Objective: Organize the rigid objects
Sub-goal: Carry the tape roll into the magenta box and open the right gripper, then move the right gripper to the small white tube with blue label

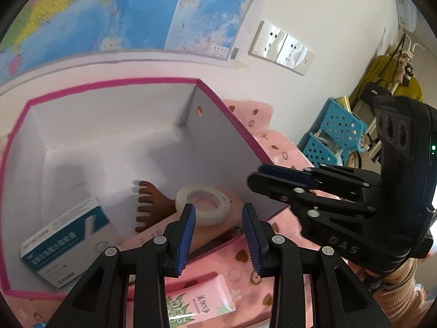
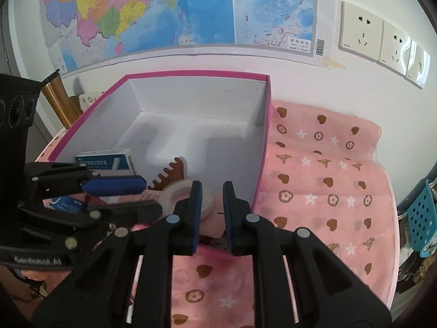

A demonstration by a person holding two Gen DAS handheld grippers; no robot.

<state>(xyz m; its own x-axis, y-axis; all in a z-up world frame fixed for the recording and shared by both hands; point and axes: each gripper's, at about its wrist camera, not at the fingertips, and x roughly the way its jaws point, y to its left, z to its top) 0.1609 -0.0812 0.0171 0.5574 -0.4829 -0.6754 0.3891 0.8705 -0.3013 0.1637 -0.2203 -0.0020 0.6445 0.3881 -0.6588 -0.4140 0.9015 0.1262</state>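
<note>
A pink-rimmed white box [image 1: 229, 117] [image 2: 260, 147] stands on a pink patterned cloth. Inside lie a blue-and-white medicine carton [image 1: 68, 240] [image 2: 106, 160], a brown wooden comb [image 1: 151, 205] [image 2: 170, 173] and a roll of clear tape [image 1: 203, 202] [image 2: 180, 191] on a pink flat item. My left gripper [image 1: 218, 235] is open and empty over the box's near edge, just in front of the tape. My right gripper [image 2: 213, 210] is open and empty at the box's near right corner; in the left wrist view it [image 1: 284, 183] hangs beside the box wall. A pink tube [image 1: 199, 303] lies on the cloth outside the box.
The pink cloth [image 2: 327, 180] covers the table right of the box. A wall with a map [image 2: 164, 8] and sockets [image 2: 379, 41] stands behind. A blue perforated basket [image 1: 333, 134] [image 2: 420, 216] is off the table's right side.
</note>
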